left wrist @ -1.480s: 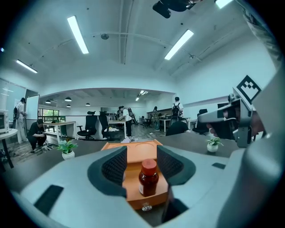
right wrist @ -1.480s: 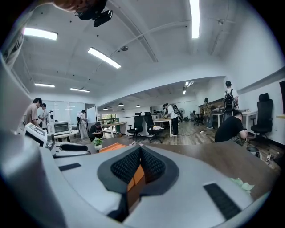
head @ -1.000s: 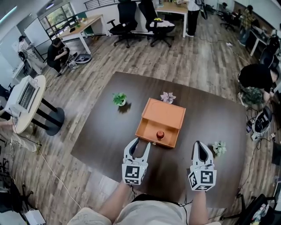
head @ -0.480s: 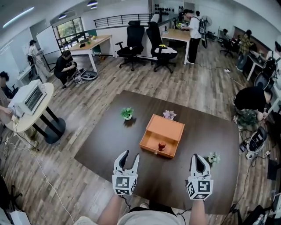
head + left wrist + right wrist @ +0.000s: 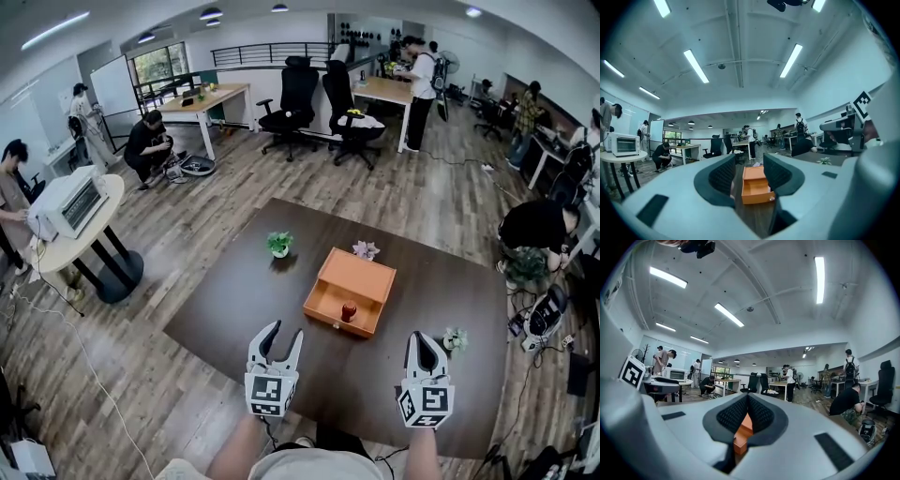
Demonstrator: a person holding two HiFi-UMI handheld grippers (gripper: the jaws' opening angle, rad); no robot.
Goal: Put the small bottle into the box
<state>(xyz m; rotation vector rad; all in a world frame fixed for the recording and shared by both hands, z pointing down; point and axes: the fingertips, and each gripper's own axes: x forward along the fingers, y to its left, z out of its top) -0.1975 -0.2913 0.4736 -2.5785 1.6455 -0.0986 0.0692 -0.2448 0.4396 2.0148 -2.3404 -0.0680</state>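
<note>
The box (image 5: 349,290), orange and open at the top, sits near the middle of the dark brown tabletop (image 5: 234,300). The small bottle (image 5: 349,310), red, stands upright inside the box, towards its near right side.

Both tongs hover over the near edge of the tabletop, well apart from the box and from each other, and both point level towards the far side. The left tongs (image 5: 281,335) are spread wide with nothing between the pads; in the left gripper view the box (image 5: 756,185) shows through the gap, farther off on the tabletop. The right tongs (image 5: 424,337) are closed, tips together and empty; in the right gripper view a strip of the orange box (image 5: 740,437) shows below the meeting pads.

A small green potted plant (image 5: 278,244) stands on the tabletop to the far left of the box, and a pale flower ornament (image 5: 365,249) lies just beyond the box's far edge. Another small plant (image 5: 456,339) stands near the right tongs, just to their right. To the far left, off the tabletop, a white oven (image 5: 67,203) rests on a round white table.
</note>
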